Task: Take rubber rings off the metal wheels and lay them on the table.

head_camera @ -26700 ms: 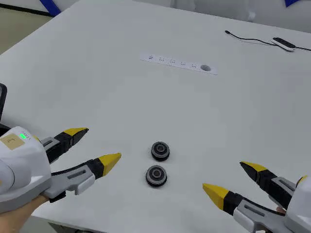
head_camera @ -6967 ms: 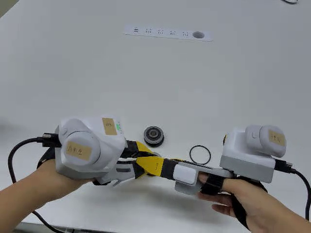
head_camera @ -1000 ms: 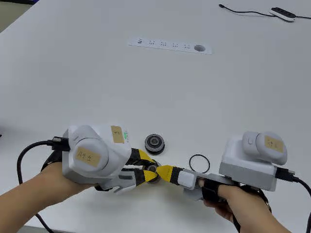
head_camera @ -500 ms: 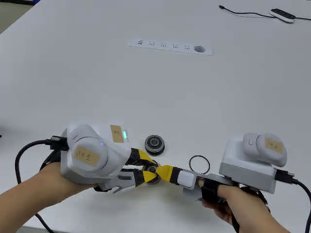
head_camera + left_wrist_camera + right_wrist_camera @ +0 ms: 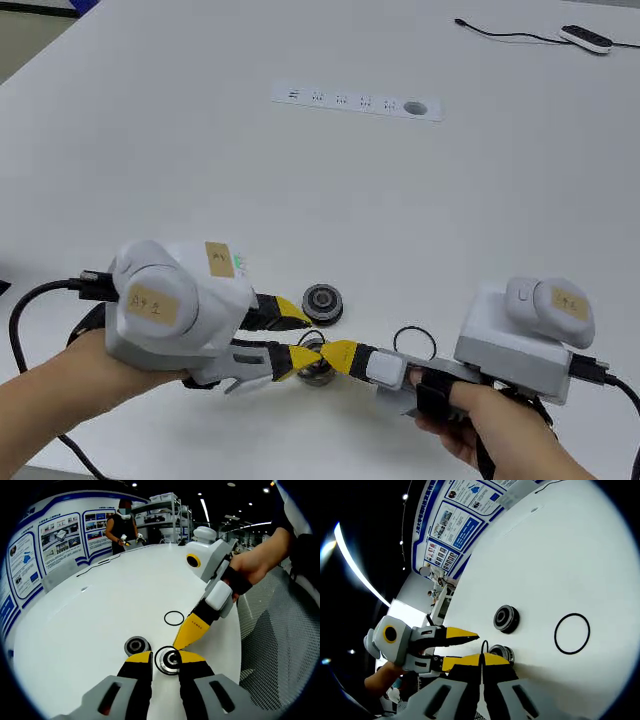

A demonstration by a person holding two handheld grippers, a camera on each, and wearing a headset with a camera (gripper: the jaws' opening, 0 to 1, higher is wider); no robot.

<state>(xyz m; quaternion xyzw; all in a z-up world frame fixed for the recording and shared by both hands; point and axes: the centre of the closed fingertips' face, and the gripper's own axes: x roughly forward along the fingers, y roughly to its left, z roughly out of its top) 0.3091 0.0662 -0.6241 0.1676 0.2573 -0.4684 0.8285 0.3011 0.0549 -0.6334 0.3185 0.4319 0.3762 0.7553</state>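
Near the front edge of the white tabletop, the two claws meet tip to tip over the near wheel. Left claw, held in a hand at the left: jaws standing apart, yellow tips either side of the near wheel, which lies on the tabletop; whether they press it cannot be told. Right claw, reaching in from the right: jaws closed together, pinching a thin black loop of the ring at the wheel's rim. The ring is otherwise around the wheel. Far wheel: flat on the tabletop just beyond the left claw's farther tip, its own rubber ring in place. Loose ring: flat on the tabletop to the right of both wheels, apart from them and beside the right claw's body. Power strip: set into the tabletop well beyond the wheels.
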